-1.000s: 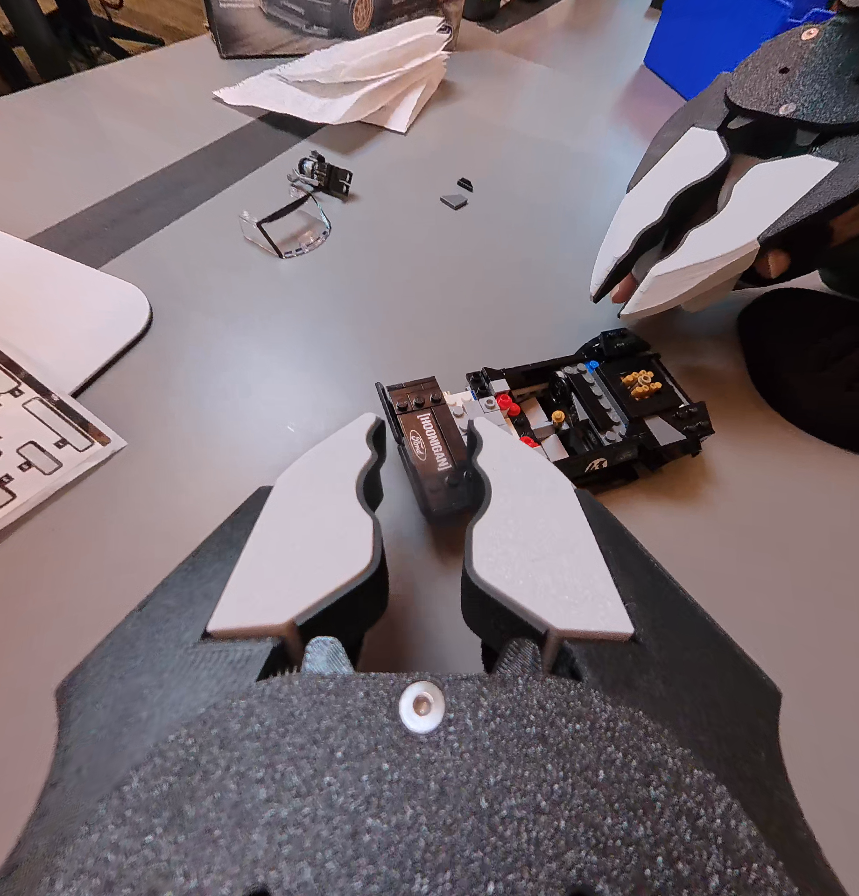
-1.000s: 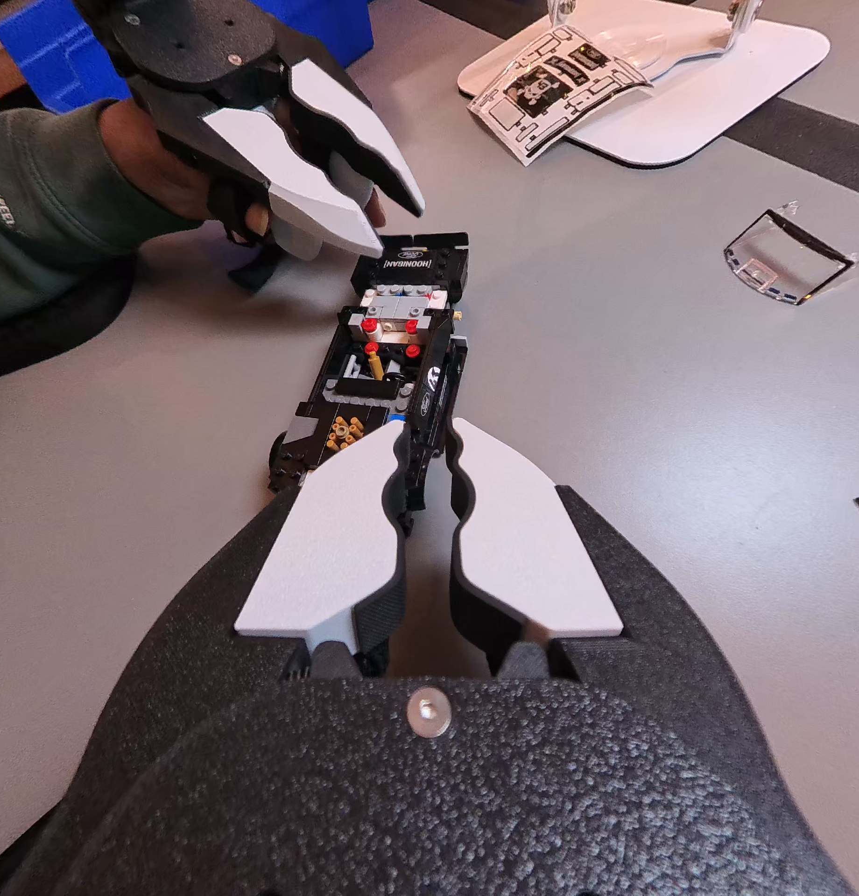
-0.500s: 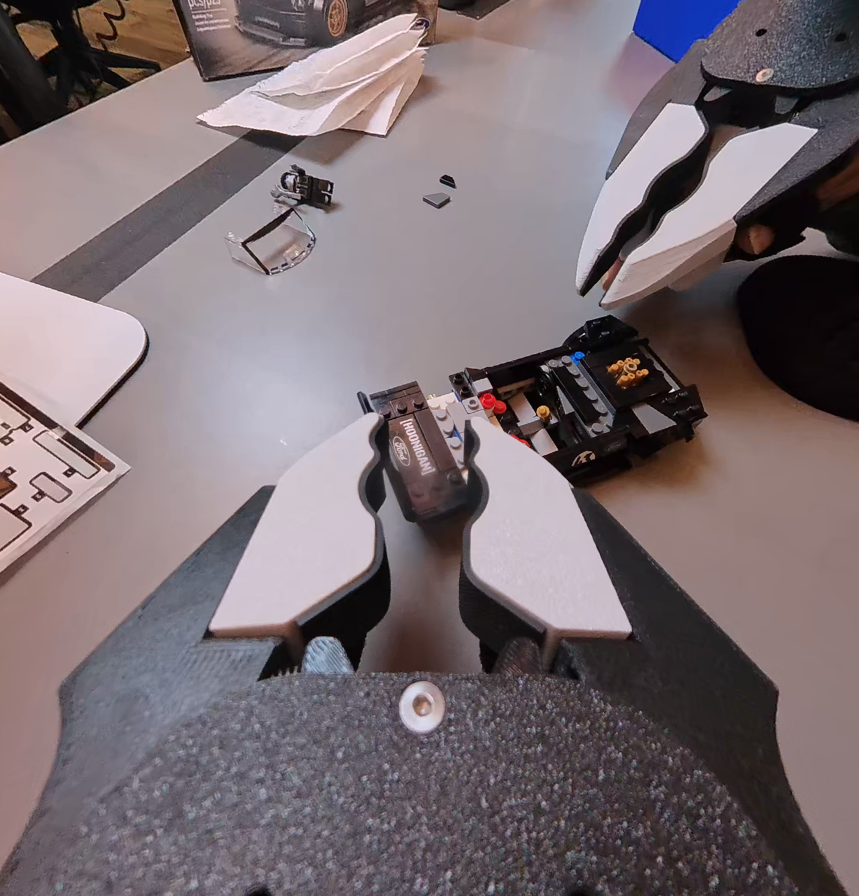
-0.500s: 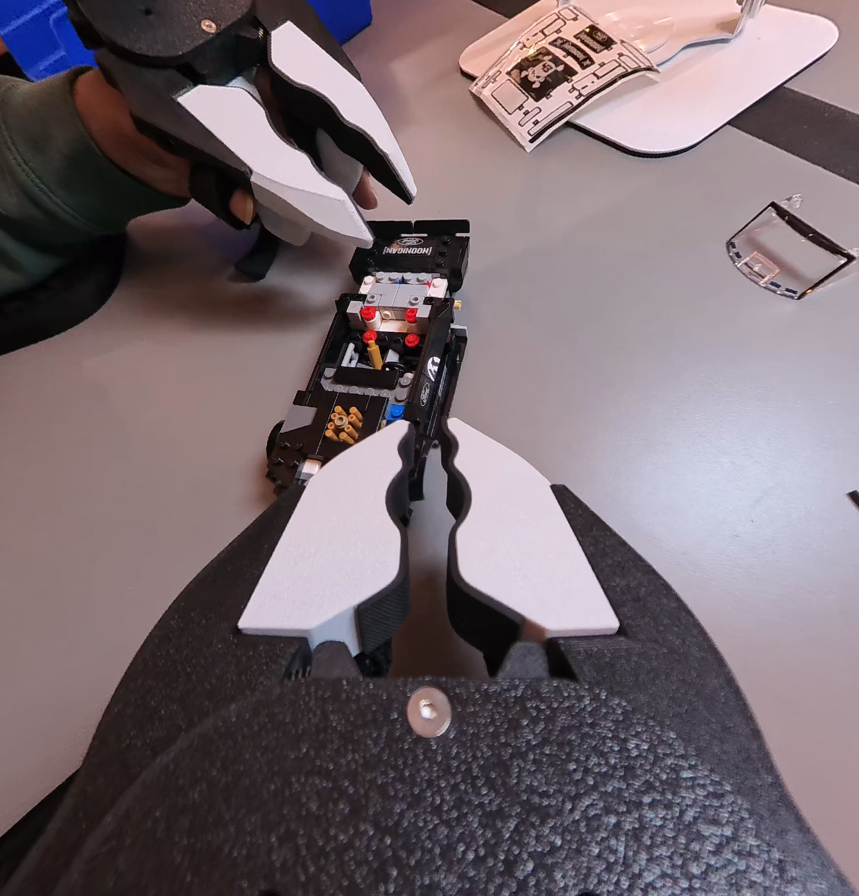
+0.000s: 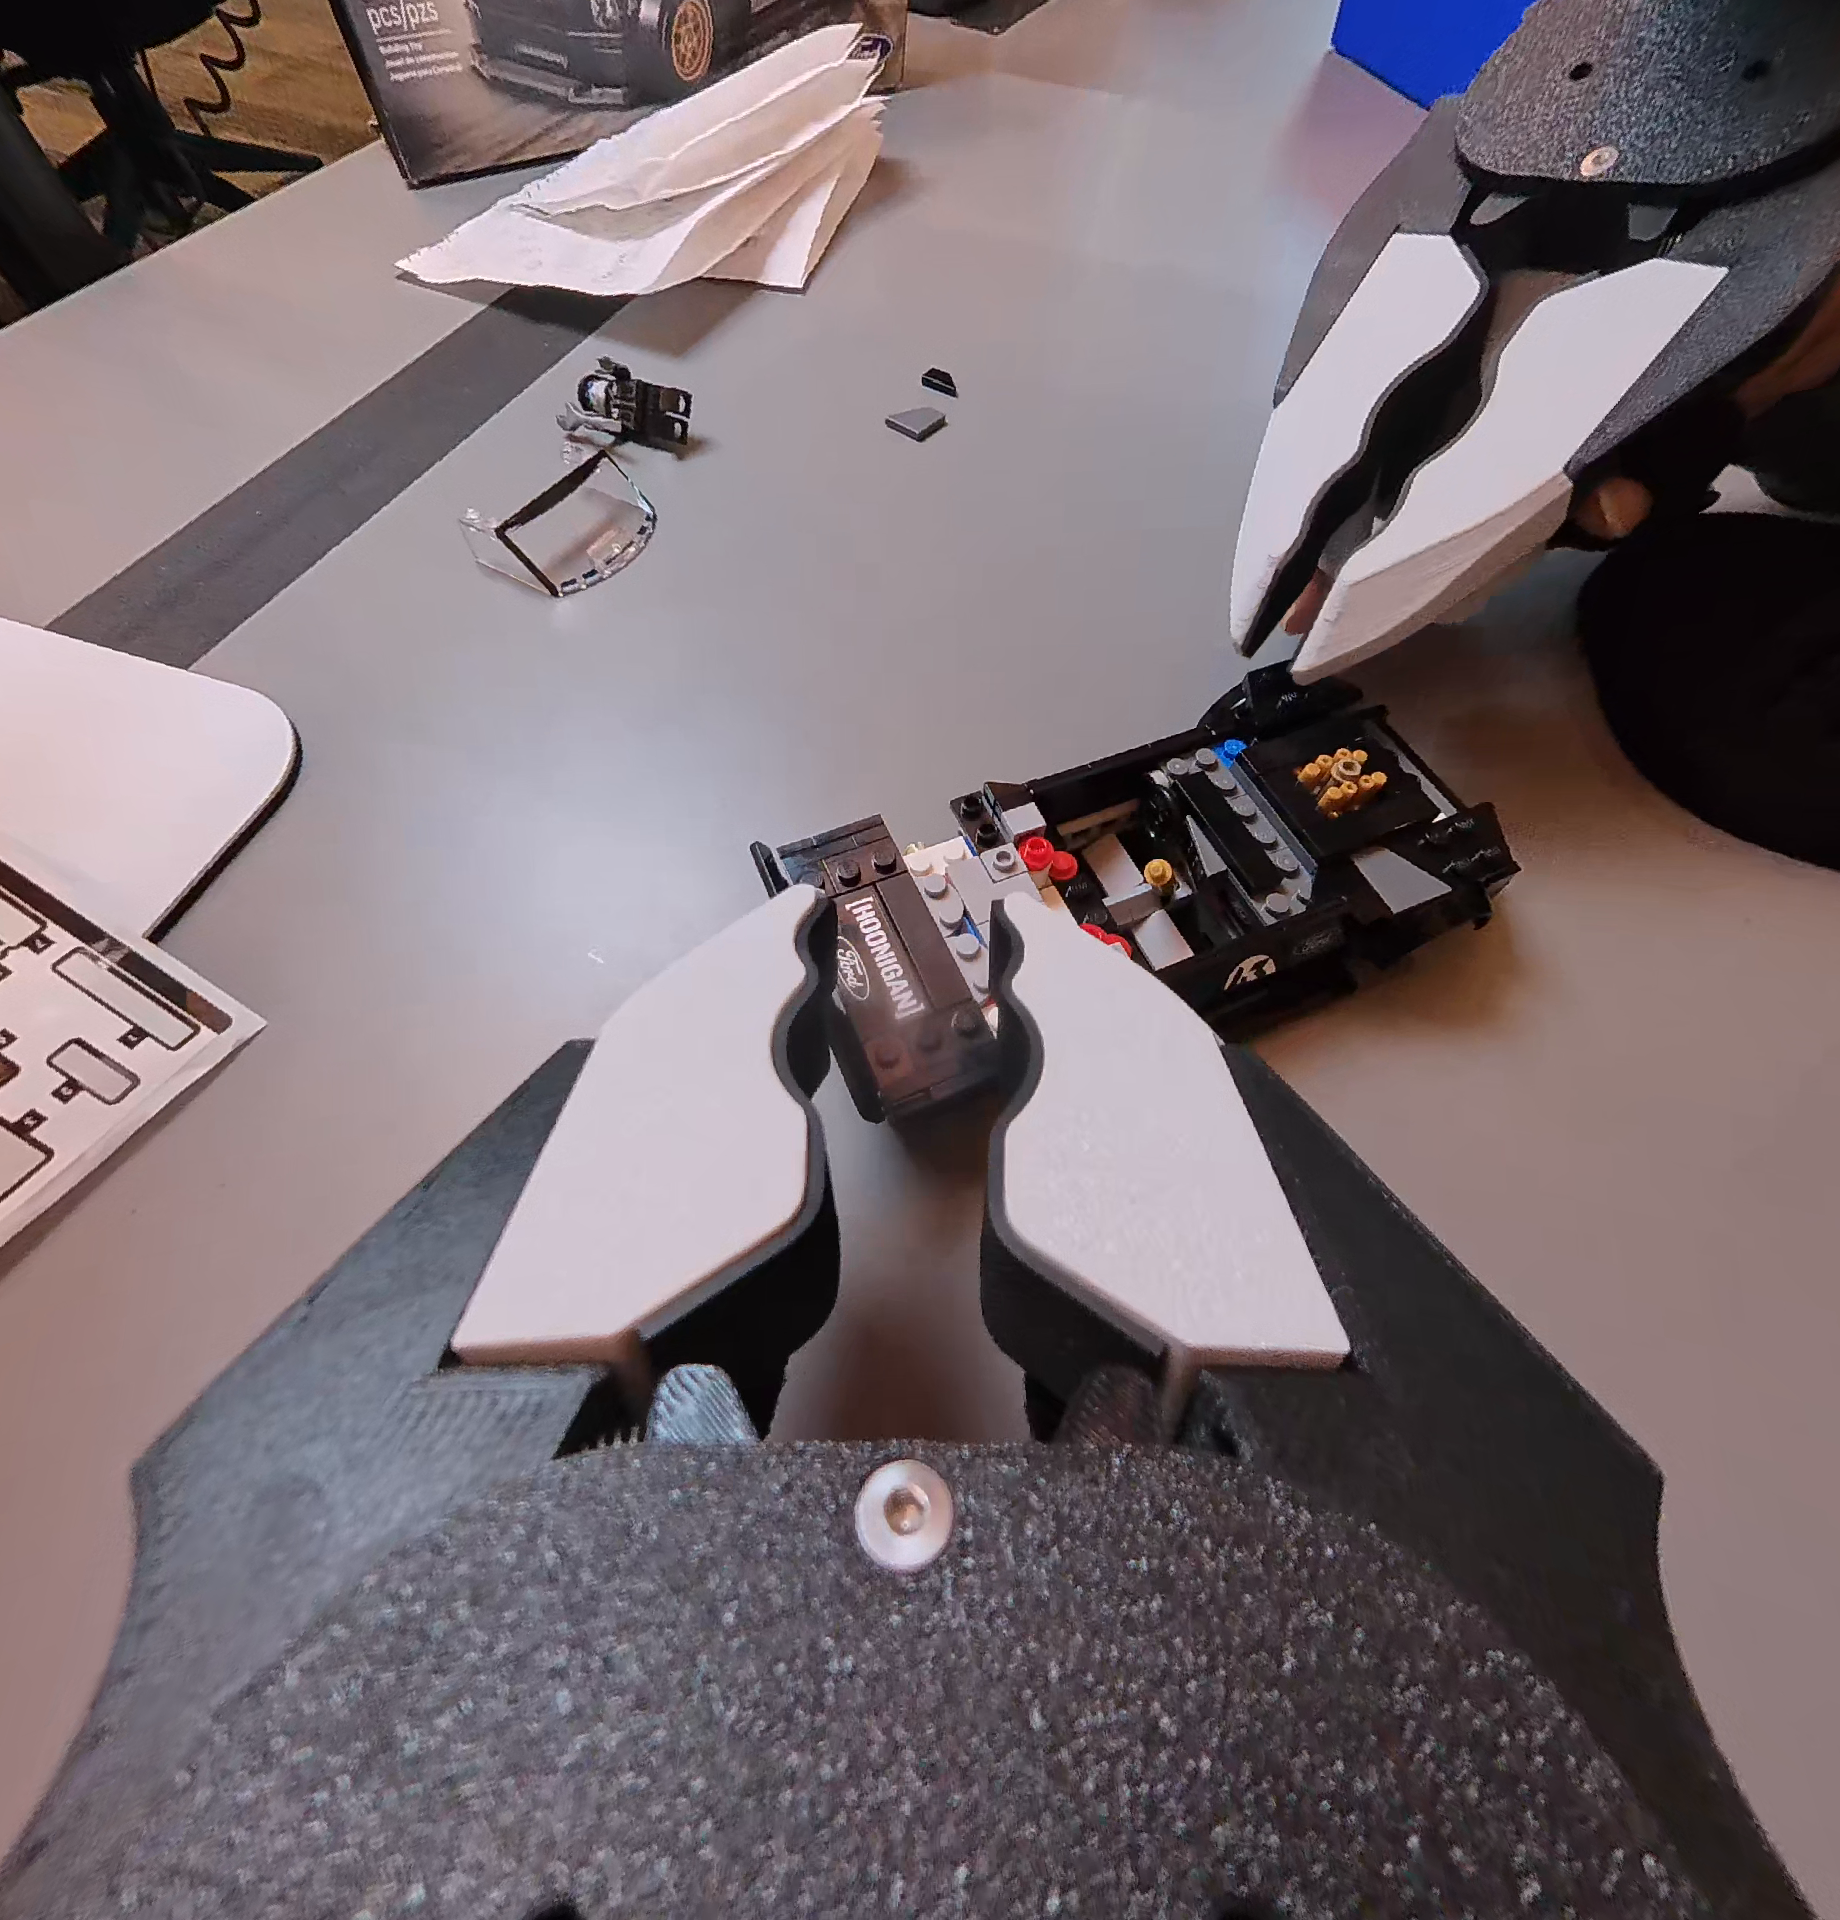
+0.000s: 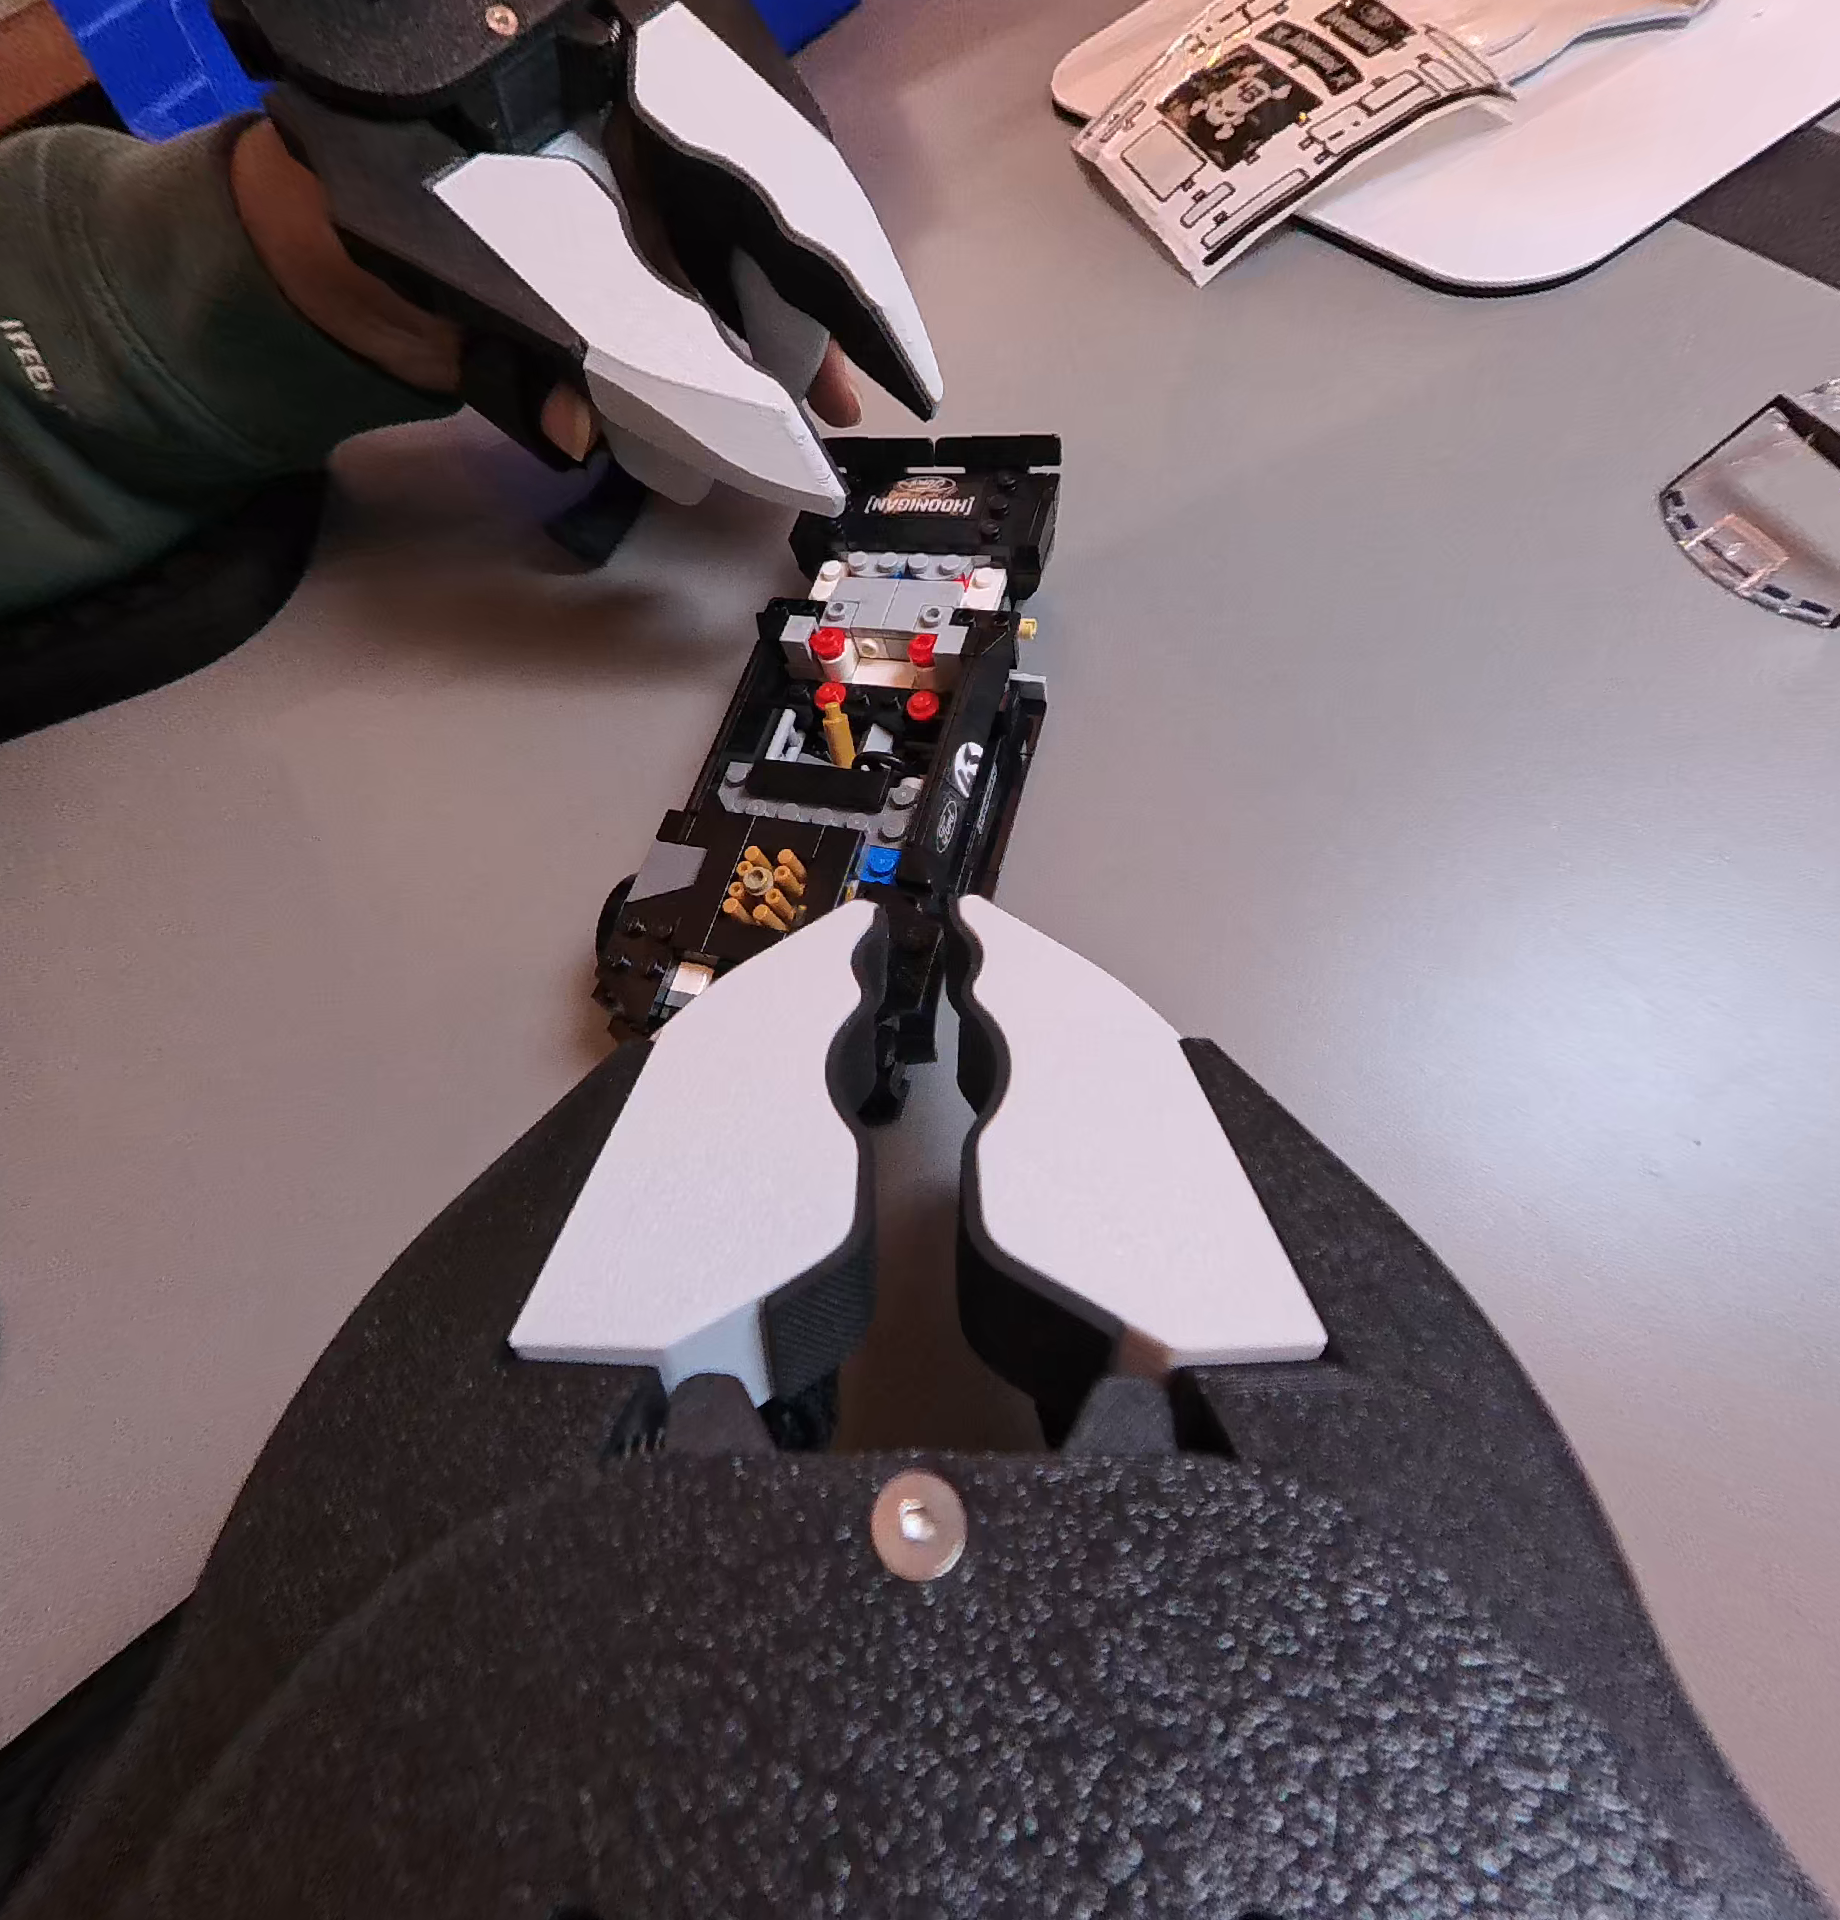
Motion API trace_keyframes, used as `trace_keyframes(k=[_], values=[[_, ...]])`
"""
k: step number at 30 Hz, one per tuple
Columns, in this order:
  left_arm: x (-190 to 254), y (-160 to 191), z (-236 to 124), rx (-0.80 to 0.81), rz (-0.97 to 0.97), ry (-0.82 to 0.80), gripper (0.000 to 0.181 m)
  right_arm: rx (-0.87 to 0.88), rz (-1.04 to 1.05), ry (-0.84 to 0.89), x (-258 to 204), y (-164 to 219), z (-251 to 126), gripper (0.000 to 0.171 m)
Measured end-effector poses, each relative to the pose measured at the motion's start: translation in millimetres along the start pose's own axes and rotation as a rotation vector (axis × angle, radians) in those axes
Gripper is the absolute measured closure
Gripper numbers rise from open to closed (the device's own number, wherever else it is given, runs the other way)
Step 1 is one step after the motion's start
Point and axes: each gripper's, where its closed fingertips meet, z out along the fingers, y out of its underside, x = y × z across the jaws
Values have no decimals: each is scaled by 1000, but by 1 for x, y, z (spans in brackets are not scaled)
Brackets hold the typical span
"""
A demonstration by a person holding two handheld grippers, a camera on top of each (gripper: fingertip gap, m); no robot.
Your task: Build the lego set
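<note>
Two grippers close in on one half-built black lego car, which lies flat on the grey table.

In the left wrist view, the left gripper has its jaws apart, one on either side of the car's rear block, the part with the printed panel. Whether the pads touch the block I cannot tell; it looks like a loose straddle, not a clamp. The right gripper hangs just above the car's far end, tips nearly together. Well beyond the car lie a clear windscreen piece, a small black sub-assembly and two tiny loose tiles.

In the right wrist view, the right gripper has its jaws a narrow gap apart, with the nose corner of the car between them; contact is not clear. The left gripper sits at the car's far, rear end. A sticker sheet rests on a white board far past the car.

The risk, as I judge it: the rear block seems only lightly joined, so squeezing or lifting from that end could snap it off. Uneven pulls from the two ends could twist the chassis apart, and the open top leaves small pieces exposed to a stray fingertip.
</note>
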Motion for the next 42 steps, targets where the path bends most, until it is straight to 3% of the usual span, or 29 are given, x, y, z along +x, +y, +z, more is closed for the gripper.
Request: trace_keyframes(k=[42], values=[[2,5,3,-19,30,7,154,-23,-40,-7,0,3,-12,163]])
